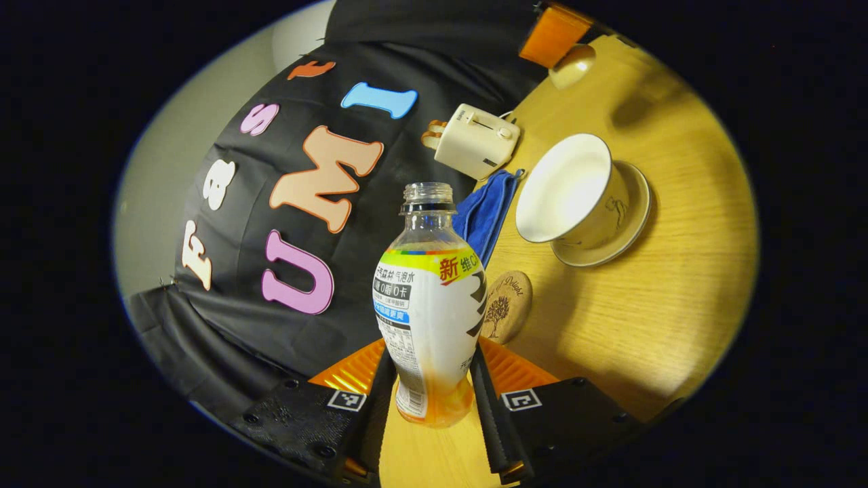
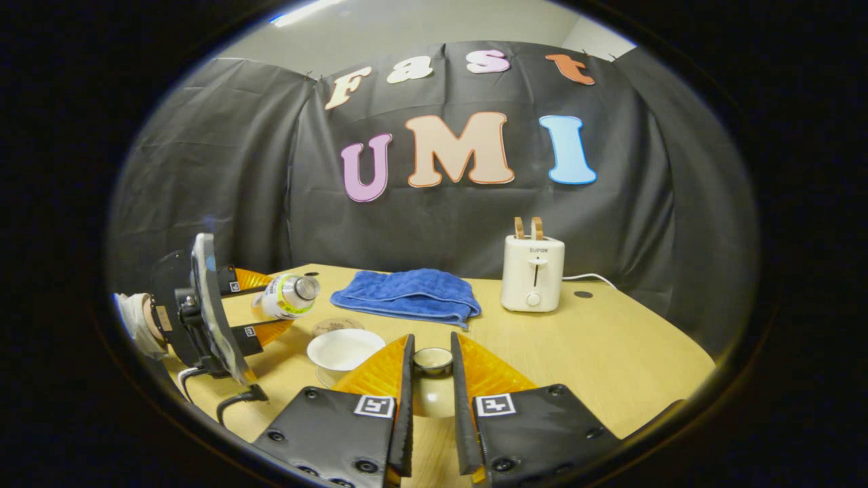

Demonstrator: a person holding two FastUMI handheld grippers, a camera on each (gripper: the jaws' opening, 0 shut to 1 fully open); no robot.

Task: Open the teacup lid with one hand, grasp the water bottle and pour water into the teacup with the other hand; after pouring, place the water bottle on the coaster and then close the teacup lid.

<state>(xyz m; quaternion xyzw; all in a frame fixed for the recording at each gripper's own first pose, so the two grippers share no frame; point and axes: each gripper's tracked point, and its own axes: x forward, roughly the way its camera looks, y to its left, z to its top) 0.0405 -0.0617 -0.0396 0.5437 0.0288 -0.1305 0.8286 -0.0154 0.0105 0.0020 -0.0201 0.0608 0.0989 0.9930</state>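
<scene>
Pale wooden tabletop (image 2: 597,352) carries everything. Left gripper (image 1: 434,400) is clamped around the lower body of the uncapped clear plastic water bottle (image 1: 430,305), holding it tilted with its neck toward the open white porcelain teacup (image 1: 576,196) on its saucer, ahead and to the right, presumably ready to pour. Round wooden coaster (image 1: 507,305) waits just beyond that gripper's right finger. Right gripper (image 2: 431,379) pinches the small white teacup lid (image 2: 432,360) by its knob, held away from the cup, which sits just left of its fingers.
</scene>
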